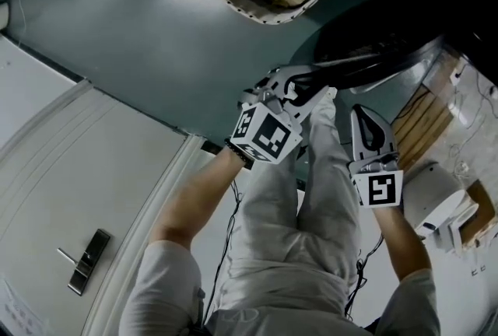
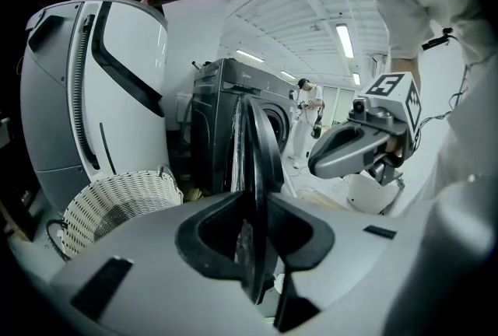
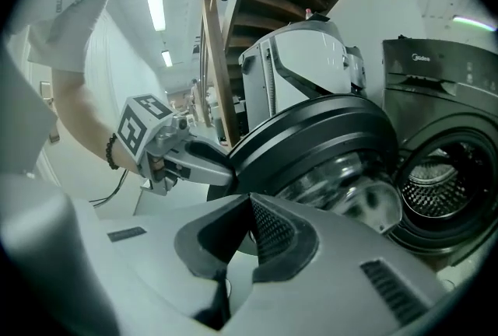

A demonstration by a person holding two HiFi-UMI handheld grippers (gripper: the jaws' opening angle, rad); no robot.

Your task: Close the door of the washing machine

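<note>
The dark washing machine [image 3: 440,78] has its drum [image 3: 436,188] exposed. Its round door [image 3: 311,141] is swung well out from the machine's front, so the task's step in hand looks to be the swing itself, with the grip made and the closing not yet done. The left tool [image 2: 255,243] is clamped on the door's rim, at the edge farthest from the machine. The right tool [image 3: 247,237] has its jaws together on nothing, just beside the door's glass side, away from the machine's opening. Next, the rim should probably be carried along the hinge's arc toward the machine. The left tool should let go before the door seats, and a push should latch it.
</note>
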